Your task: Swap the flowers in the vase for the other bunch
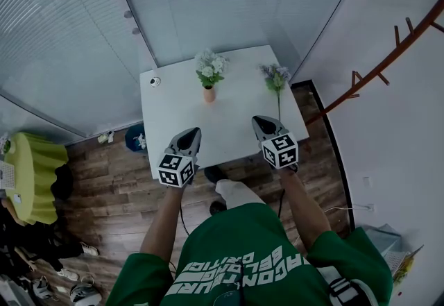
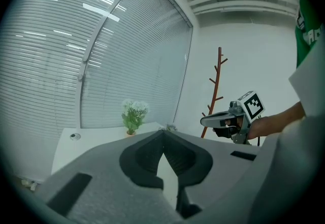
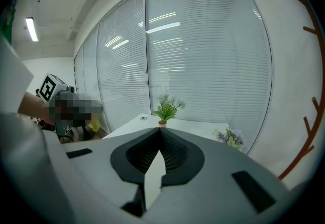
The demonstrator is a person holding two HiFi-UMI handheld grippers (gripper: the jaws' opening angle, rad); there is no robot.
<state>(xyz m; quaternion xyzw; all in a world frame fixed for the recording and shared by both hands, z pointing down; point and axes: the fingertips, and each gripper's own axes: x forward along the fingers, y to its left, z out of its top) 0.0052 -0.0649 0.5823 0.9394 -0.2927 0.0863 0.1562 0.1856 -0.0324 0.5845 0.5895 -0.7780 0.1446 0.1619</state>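
A small orange vase [image 1: 209,94] stands on the white table [image 1: 173,124] and holds a bunch of white flowers [image 1: 210,66]. The same white flowers [image 2: 133,113] [image 3: 167,108] show far ahead in both gripper views. A purple bunch [image 1: 276,77] lies flat on the table's right side, its stem pointing toward me; this purple bunch [image 3: 229,137] is at the right in the right gripper view. My left gripper [image 1: 191,134] and right gripper [image 1: 261,121] hover over the near table edge, both shut with nothing between the tips. The left gripper view sees the right gripper [image 2: 204,121].
A small round white object [image 1: 155,81] sits at the table's far left corner. Window blinds run behind the table. A brown coat stand [image 1: 388,55] leans by the right wall. A yellow-green seat [image 1: 31,173] and scattered shoes are on the wooden floor at left.
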